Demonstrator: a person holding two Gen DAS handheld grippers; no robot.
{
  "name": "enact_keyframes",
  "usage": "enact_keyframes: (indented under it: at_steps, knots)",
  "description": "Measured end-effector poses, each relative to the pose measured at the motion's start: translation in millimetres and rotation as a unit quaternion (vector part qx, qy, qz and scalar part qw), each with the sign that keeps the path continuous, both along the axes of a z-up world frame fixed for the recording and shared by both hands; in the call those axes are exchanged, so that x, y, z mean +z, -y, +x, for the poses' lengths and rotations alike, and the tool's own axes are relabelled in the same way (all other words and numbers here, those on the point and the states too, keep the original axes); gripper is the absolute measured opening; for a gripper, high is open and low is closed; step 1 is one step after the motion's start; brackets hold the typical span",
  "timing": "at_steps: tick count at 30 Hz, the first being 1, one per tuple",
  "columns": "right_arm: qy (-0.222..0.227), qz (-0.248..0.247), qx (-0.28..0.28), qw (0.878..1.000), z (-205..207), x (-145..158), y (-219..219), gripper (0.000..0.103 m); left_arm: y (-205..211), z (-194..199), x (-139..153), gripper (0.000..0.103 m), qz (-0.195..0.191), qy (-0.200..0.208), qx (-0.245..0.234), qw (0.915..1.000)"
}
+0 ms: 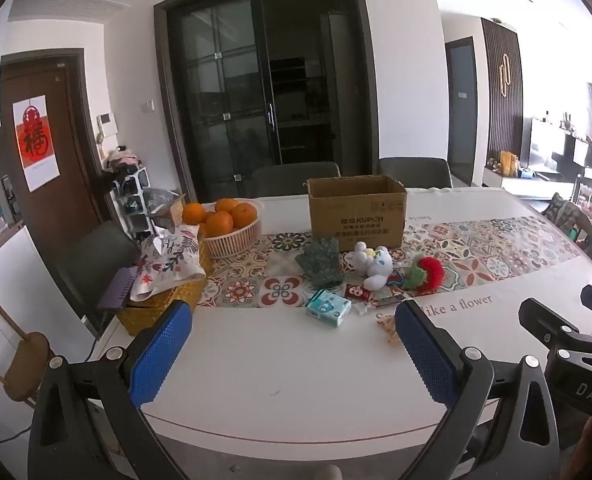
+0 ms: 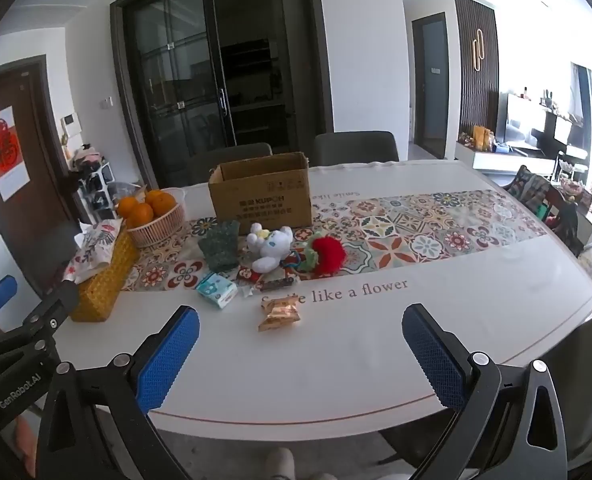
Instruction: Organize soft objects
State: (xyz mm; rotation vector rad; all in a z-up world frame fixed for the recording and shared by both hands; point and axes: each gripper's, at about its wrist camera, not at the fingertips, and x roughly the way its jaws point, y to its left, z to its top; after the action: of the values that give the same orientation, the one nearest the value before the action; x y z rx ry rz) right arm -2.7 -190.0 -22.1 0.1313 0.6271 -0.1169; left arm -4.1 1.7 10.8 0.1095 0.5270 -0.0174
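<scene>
A white plush toy (image 1: 372,266) (image 2: 267,246), a red and green fluffy strawberry toy (image 1: 426,272) (image 2: 324,254) and a green patterned cloth (image 1: 321,266) (image 2: 220,248) lie on the patterned runner in front of an open cardboard box (image 1: 356,210) (image 2: 262,196). A blue tissue pack (image 1: 328,309) (image 2: 217,290) lies on the white table. My left gripper (image 1: 292,338) and right gripper (image 2: 300,340) are both open and empty, held above the near table edge, well short of the toys.
A basket of oranges (image 1: 228,226) (image 2: 154,216) and a yellow woven box with a floral cloth (image 1: 164,280) (image 2: 100,268) stand at the left. A gold snack wrapper (image 2: 280,314) and small packets (image 2: 274,284) lie near the toys. Chairs (image 1: 296,178) stand behind the table.
</scene>
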Motion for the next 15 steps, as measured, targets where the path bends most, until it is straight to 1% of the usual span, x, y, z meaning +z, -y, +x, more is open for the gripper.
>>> enact_keyframes:
  at_steps: [15]
  knots:
    - [0.0,0.0,0.0,1.0,-0.4,1.3,-2.0,0.103,1.6,0.4,-1.4,0.103,0.001,-0.002,-0.002,1.0]
